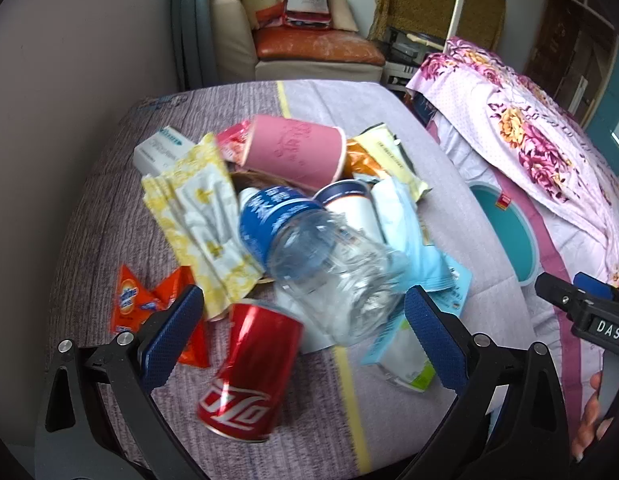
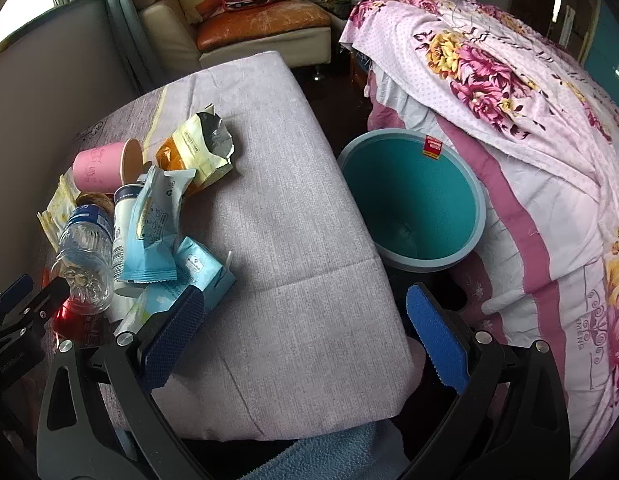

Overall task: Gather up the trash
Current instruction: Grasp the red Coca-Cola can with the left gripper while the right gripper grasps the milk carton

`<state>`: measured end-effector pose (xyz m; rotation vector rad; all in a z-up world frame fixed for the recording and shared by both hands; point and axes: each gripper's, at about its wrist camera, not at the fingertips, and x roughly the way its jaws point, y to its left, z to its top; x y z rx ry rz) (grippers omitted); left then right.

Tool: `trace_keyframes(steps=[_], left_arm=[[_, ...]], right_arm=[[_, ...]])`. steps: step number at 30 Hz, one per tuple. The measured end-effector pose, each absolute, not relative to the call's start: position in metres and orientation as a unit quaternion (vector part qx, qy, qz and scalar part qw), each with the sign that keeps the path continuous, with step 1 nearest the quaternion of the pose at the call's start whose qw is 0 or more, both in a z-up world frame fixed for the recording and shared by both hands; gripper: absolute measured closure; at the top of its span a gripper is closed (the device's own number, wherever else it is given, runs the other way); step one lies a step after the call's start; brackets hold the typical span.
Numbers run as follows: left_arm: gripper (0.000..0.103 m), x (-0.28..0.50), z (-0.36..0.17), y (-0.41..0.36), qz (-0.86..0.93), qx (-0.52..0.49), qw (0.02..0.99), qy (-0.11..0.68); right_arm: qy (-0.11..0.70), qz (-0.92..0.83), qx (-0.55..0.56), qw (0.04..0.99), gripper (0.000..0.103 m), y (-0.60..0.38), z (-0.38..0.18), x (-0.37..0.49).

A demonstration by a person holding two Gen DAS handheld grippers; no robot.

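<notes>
The trash sits in a loose heap toward the table's left edge: a red can (image 1: 251,372) lies on its side nearest the left gripper (image 1: 303,336), with a clear bottle (image 1: 309,252) leaning over it, a pink cup (image 1: 295,152) tipped behind, and wrappers, a carton and small packets around them. The left gripper hangs wide apart over the can and bottle, holding nothing; the can, being nearest and rigid, looks the sensible first pick. A good grasp probably means coming down astride its round body, across the short way, and closing gently so it neither rolls off nor drags the bottle along. The right gripper (image 2: 305,336) is also wide and empty, over bare table near the right edge. The teal bin (image 2: 413,204) stands on the floor just beyond that edge, between table and bed (image 2: 549,184), its mouth open and unobstructed.
</notes>
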<state>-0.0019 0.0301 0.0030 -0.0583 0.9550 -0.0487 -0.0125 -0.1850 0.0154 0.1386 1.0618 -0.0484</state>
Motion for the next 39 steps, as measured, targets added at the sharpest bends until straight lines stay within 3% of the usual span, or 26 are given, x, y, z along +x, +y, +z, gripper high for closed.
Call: trace_keyframes(steps=[16,18,20,34,36,39], left_arm=[[0.005,-0.025,-0.044,0.067,-0.071,0.019,0.832,0.550],[0.018,-0.019,-0.055,0.068,-0.080,0.010,0.823,0.562],[0.049,-0.016,-0.061,0.072,-0.091,-0.012,0.816,0.570],[0.047,-0.033,-0.059,0.114,-0.121,-0.061,0.815,0.564],[0.046,-0.031,-0.061,0.112,-0.119,-0.060,0.814,0.566],[0.042,-0.030,-0.061,0.104,-0.114,-0.047,0.816,0.565]], right_arm=[[0.589,0.064,0.077,0.802,0.006,-0.123,-0.009,0.009],[0.597,0.068,0.078,0.796,0.006,-0.116,-0.014,0.012],[0.604,0.062,0.075,0.791,0.006,-0.109,-0.020,0.015],[0.639,0.068,0.066,0.763,0.011,-0.068,-0.048,0.040],[0.645,0.074,0.068,0.757,0.027,-0.072,-0.053,0.038],[0.641,0.087,0.071,0.759,0.038,-0.088,-0.049,0.033]])
